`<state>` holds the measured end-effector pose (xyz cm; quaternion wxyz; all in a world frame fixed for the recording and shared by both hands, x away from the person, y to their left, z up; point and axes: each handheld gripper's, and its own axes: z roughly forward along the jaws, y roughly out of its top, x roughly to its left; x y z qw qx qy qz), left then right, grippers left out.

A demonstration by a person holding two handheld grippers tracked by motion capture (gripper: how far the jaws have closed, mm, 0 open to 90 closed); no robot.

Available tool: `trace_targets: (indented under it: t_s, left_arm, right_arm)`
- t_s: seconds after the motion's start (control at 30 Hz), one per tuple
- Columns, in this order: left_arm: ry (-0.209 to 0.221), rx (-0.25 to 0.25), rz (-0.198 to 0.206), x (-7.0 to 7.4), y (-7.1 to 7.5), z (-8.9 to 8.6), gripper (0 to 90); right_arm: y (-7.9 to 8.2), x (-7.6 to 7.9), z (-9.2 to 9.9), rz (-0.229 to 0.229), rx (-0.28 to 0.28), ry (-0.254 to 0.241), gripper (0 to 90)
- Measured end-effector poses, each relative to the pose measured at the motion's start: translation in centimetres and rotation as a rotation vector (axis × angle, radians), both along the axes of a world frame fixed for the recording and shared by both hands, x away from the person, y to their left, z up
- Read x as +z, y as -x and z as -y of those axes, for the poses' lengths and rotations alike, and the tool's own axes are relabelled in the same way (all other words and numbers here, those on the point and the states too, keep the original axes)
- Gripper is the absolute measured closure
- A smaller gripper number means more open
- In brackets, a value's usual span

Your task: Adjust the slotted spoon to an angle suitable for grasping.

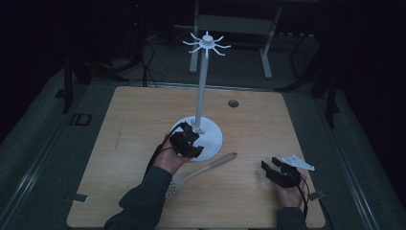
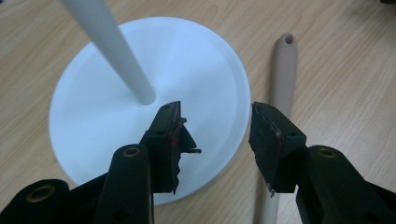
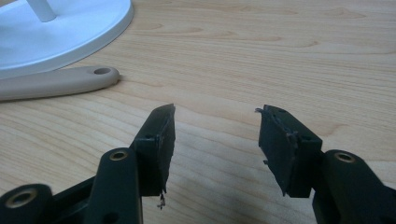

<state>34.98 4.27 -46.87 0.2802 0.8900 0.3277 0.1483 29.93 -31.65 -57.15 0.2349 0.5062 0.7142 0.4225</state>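
- Black left gripper (image 1: 190, 139): jaws apart and empty, poised over the near rim of the white stand base (image 2: 196, 60), beside the beige slotted spoon (image 1: 201, 170); judged ready to pick it up.
- Right gripper (image 1: 270, 168): jaws apart, empty, parked near the worktop's (image 1: 249, 124) near right corner.
- Spoon: lies flat at the worktop's near middle; long axis diagonal, handle end toward the far right, slotted head toward the near edge.

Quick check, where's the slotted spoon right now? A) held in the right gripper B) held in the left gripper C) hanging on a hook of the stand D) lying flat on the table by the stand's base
D: the slotted spoon lies flat on the table beside the stand's base, and both the left gripper and the right gripper are open with nothing between the jaws.
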Motion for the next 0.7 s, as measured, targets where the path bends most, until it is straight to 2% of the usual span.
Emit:
trace_targets:
  t_s: [0.37, 0.57, 0.7]
  left_arm:
    - [-0.074, -0.063, -0.053, -0.9, -0.5, 2.1, 55.6]
    - [-0.086, -0.086, -0.075, -1.4, -0.5, 2.9, 57.7]
    - [-0.106, -0.111, -0.104, -2.2, -0.6, 3.9, 59.9]
  right_arm:
    - [0.0, 0.0, 0.0, -0.002, -0.002, 0.000, 44.1]
    - [-0.1, 0.0, 0.0, -0.003, -0.004, -0.001, 43.9]
    - [-0.1, 0.0, 0.0, -0.003, -0.005, -0.001, 43.6]
